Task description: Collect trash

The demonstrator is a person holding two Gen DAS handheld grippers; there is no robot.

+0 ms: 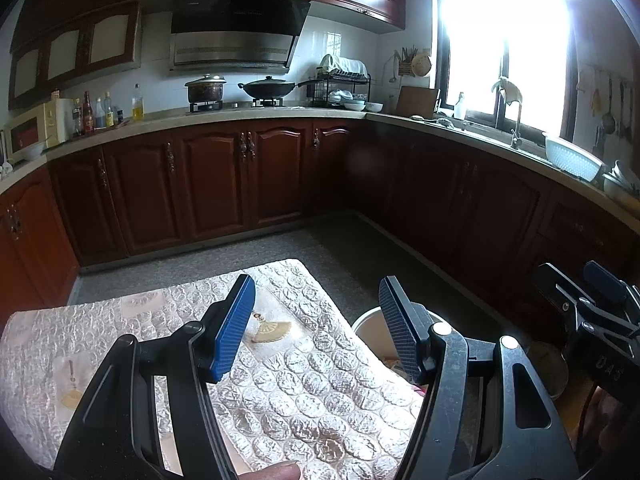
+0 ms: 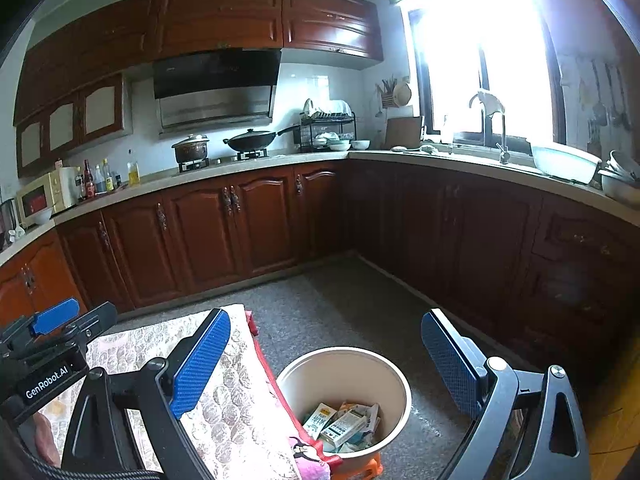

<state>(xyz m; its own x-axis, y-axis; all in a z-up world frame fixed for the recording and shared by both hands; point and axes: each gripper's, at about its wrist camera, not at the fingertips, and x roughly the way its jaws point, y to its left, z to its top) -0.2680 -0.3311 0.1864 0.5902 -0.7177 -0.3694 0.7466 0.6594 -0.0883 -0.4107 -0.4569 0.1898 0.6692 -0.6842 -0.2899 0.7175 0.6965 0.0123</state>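
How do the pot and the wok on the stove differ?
The pot is tall and straight-sided with a pale lid; the wok is shallow, wide and black with a dark lid. The wok has a long handle pointing right; the pot shows none. The pot sits left of the wok. Both are lidded, each on a burner.

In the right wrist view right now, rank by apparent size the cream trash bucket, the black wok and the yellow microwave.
1. Cream round trash bucket, largest, though nearest the camera.
2. Black lidded wok.
3. Yellow microwave, close to the wok in apparent size, so that order is unsure.
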